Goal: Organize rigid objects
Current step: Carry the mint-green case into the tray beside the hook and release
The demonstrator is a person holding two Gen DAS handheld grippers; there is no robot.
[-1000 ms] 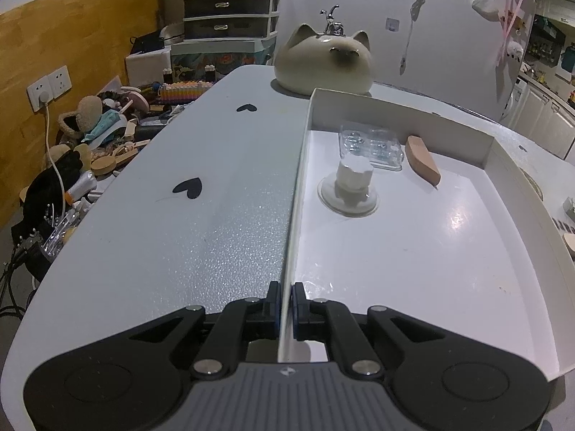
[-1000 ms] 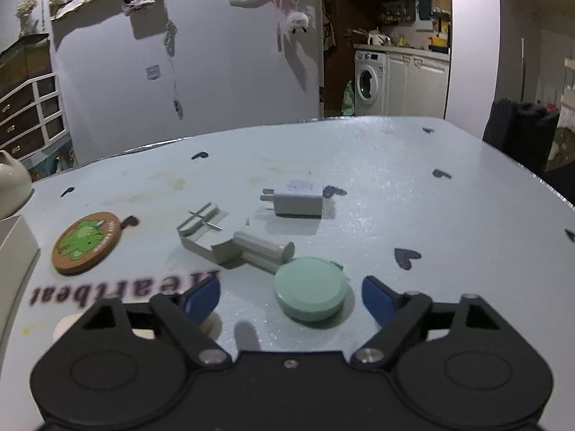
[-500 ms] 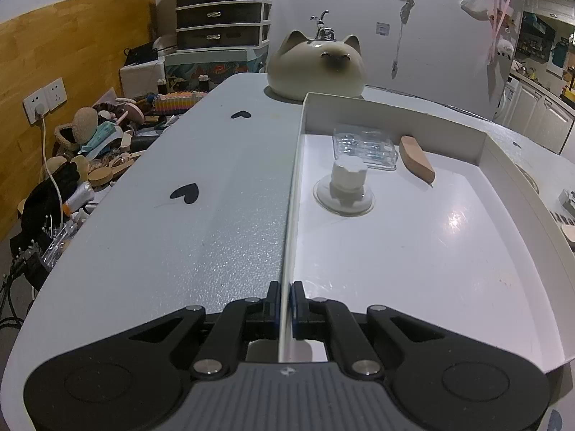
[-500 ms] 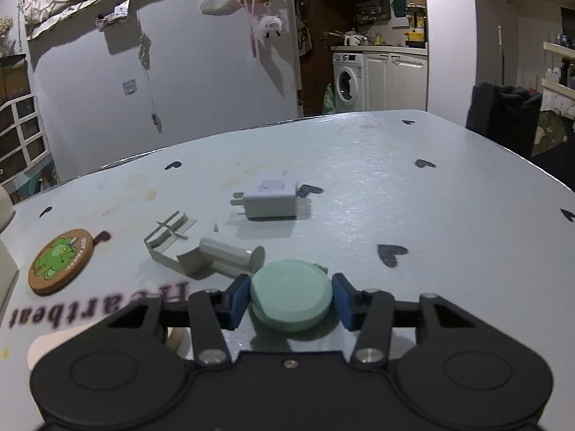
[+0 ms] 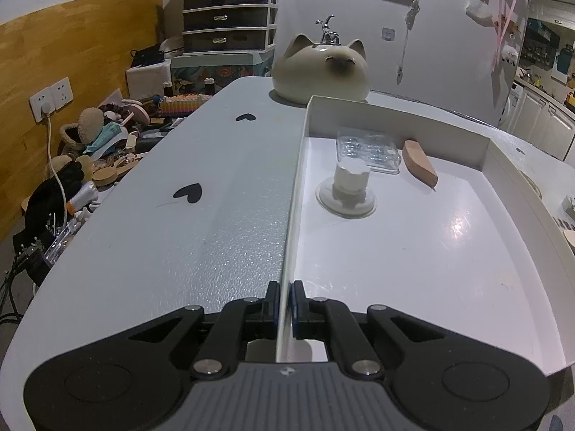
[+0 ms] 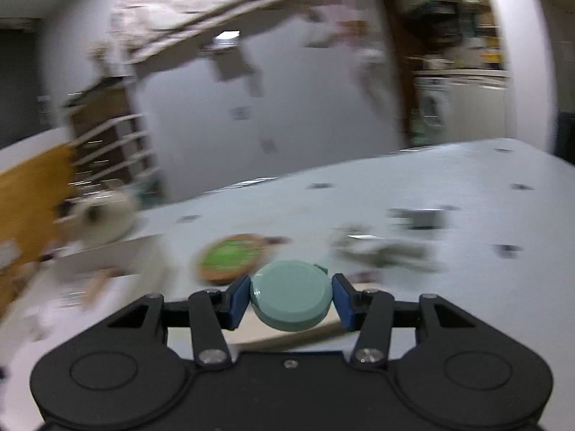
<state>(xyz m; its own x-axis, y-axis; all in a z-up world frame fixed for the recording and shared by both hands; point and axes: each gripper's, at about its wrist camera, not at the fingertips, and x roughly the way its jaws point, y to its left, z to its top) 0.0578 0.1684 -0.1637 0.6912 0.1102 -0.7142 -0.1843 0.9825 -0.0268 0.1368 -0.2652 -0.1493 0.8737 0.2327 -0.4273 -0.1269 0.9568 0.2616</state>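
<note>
My left gripper (image 5: 285, 300) is shut on the near left wall of a shallow white tray (image 5: 293, 194) that lies on the pale table. Inside the tray sit a white knob on a clear suction base (image 5: 348, 188), a clear plastic case (image 5: 370, 149) and a tan wooden wedge (image 5: 418, 160). In the blurred right wrist view my right gripper (image 6: 291, 300) is shut on a round mint-green disc (image 6: 291, 298), held above the table. Behind it lie a brown coaster with a green picture (image 6: 230, 258), a white bracket (image 6: 381, 248) and a grey plug adapter (image 6: 422, 217).
A cream cat-shaped pot (image 5: 321, 68) stands just beyond the tray's far wall. Left of the table lies a clutter of brushes, cables and toys (image 5: 90, 154), with a drawer unit (image 5: 230, 18) behind. Black heart stickers (image 5: 188, 192) dot the tabletop.
The right gripper closed on the green disc, lifted it off the table and swung left, so the coaster and the tray came into its view. The left gripper kept its hold on the tray wall.
</note>
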